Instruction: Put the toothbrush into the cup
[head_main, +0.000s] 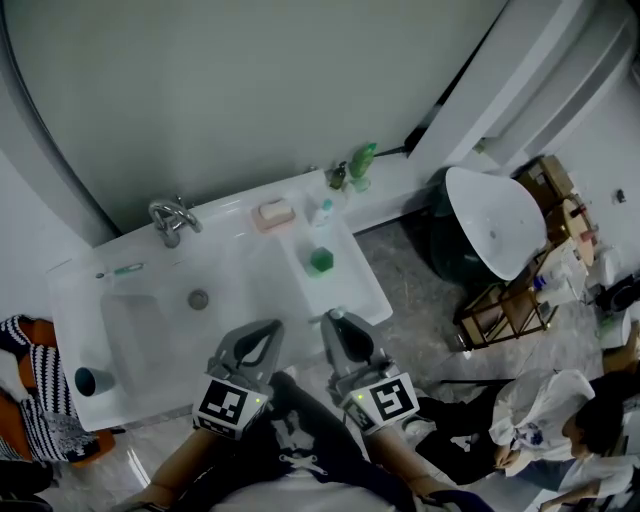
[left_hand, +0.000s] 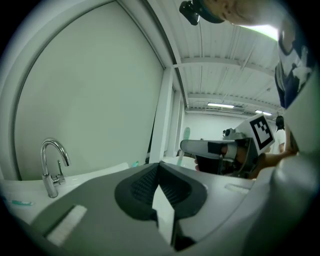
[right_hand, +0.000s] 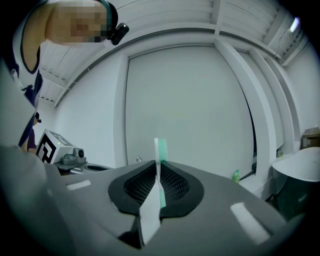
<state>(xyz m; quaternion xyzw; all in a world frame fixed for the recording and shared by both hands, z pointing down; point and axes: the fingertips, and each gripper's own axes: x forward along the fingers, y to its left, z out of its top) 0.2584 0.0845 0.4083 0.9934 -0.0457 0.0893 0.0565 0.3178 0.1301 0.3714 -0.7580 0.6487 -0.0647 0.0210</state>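
My right gripper (right_hand: 157, 167) is shut on a white toothbrush (right_hand: 160, 148) with green bristles, which stands upright between its jaws. In the head view this gripper (head_main: 336, 320) hovers at the front edge of the white sink (head_main: 150, 340). My left gripper (head_main: 268, 330) is beside it over the basin's front right, shut with nothing in it (left_hand: 160, 168). A dark blue cup (head_main: 92, 381) stands on the sink's front left corner, far left of both grippers. A small green cup (head_main: 320, 260) sits on the ledge right of the basin.
A chrome faucet (head_main: 172, 220) stands behind the basin, with a teal item (head_main: 128, 268) lying to its left. A soap dish (head_main: 272, 214) and a green bottle (head_main: 362, 160) are at the back. A white tub (head_main: 495, 222), a wooden rack (head_main: 505, 305) and a crouching person (head_main: 560, 420) are at right.
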